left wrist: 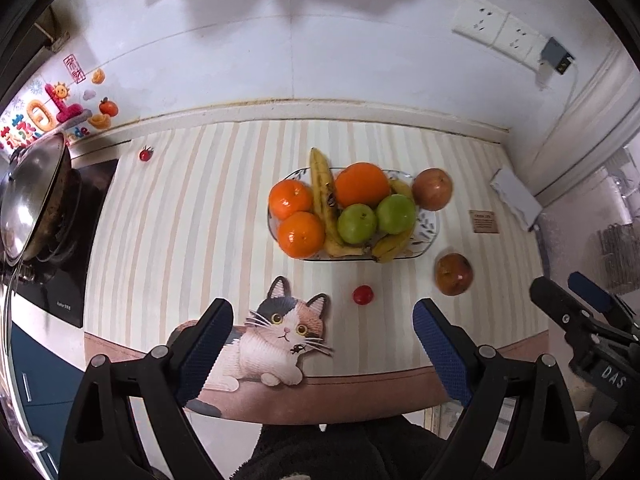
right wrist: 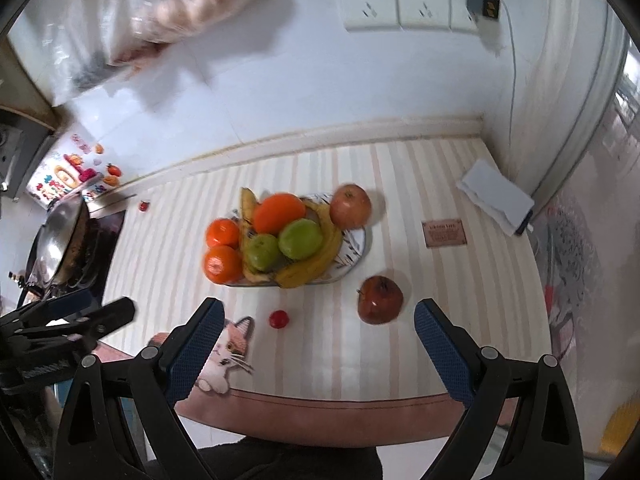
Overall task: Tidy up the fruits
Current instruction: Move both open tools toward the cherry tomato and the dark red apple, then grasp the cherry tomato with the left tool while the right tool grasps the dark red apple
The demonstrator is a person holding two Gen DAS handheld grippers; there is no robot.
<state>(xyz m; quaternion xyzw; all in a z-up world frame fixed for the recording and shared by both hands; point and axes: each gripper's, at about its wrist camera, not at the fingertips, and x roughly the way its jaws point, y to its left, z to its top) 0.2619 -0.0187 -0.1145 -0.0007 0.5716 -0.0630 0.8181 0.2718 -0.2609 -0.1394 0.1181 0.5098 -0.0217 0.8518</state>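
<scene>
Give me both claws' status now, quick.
Left claw: open, holding nothing.
Right claw: open, holding nothing.

Heaped fruit plate (left wrist: 430, 226), two apples (left wrist: 453, 279) beside

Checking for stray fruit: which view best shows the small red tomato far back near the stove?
The left wrist view: the small red tomato looks sharp, with its stem visible. In the right wrist view it is smaller and blurred, near the black stove.
</scene>
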